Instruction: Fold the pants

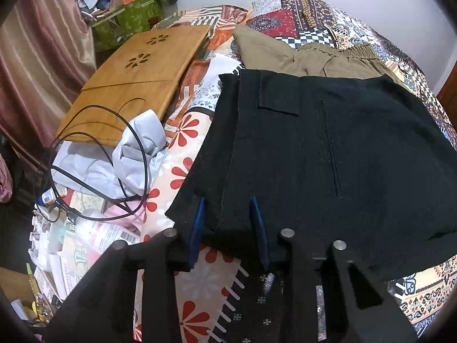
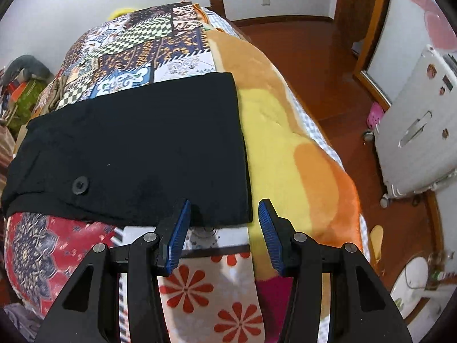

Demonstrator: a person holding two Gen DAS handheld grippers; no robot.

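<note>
Crosswise on bed (image 2: 285,131), black pants (image 2: 137,148); waistband toward left claw (image 1: 228,214).

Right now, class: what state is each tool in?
Left tool: jaws partly closed around the near edge of the black pants; a firm grip cannot be told.
Right tool: open, empty, at the pants' near corner.

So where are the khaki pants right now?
In the left wrist view, the khaki pants lie at upper centre on the patchwork bedspread, just behind the black pants, right of the wooden lap tray.
</note>
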